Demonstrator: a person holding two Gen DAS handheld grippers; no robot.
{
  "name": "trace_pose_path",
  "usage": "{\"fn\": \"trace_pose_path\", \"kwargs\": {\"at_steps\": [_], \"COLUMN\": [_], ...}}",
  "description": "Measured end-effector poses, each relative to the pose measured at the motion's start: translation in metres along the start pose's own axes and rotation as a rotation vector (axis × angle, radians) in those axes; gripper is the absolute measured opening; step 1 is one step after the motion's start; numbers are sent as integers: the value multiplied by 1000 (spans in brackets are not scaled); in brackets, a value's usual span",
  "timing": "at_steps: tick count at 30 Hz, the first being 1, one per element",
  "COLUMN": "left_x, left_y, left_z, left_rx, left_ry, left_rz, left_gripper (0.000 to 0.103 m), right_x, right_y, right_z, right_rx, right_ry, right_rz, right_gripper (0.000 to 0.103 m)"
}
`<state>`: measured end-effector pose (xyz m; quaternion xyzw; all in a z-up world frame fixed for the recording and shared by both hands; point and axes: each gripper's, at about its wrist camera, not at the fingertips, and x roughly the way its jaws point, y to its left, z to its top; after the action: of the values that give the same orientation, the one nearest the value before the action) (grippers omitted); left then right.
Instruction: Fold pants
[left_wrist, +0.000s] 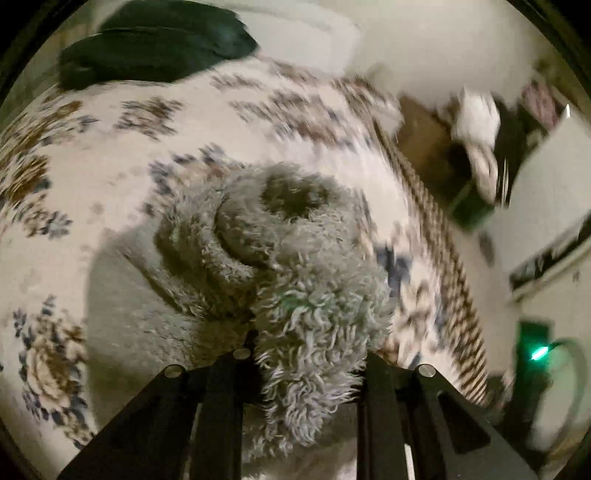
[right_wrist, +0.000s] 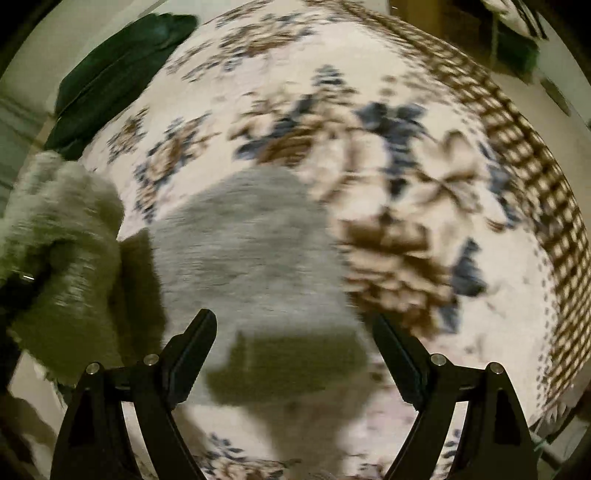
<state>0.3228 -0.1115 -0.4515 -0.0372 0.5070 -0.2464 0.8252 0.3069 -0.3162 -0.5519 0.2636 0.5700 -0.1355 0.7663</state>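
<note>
Pants (left_wrist: 295, 266) fleecy grey, clamped in left hand-held gripper (left_wrist: 306, 354); no legible writing.

A home bedroom: floral bedspread (left_wrist: 110, 155), dark clothing (left_wrist: 155, 40), cluttered floor beside it.
</note>
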Motion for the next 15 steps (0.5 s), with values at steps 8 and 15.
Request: {"fn": "trace_pose_path", "kwargs": {"at_steps": [8,15], "left_x": [44,-14], "left_y": [-29,-8], "left_z": [-14,9], "left_rx": [31,-83], "left_ry": [188,111], "left_rz": [102,-1], "left_gripper": [47,89], "right_x": [8,-8], "right_y": [-63,-55], "right_z": [10,36], "right_rx": [45,55], "right_ry": [24,32], "right_rz": [9,166], "right_gripper": [89,89]}}
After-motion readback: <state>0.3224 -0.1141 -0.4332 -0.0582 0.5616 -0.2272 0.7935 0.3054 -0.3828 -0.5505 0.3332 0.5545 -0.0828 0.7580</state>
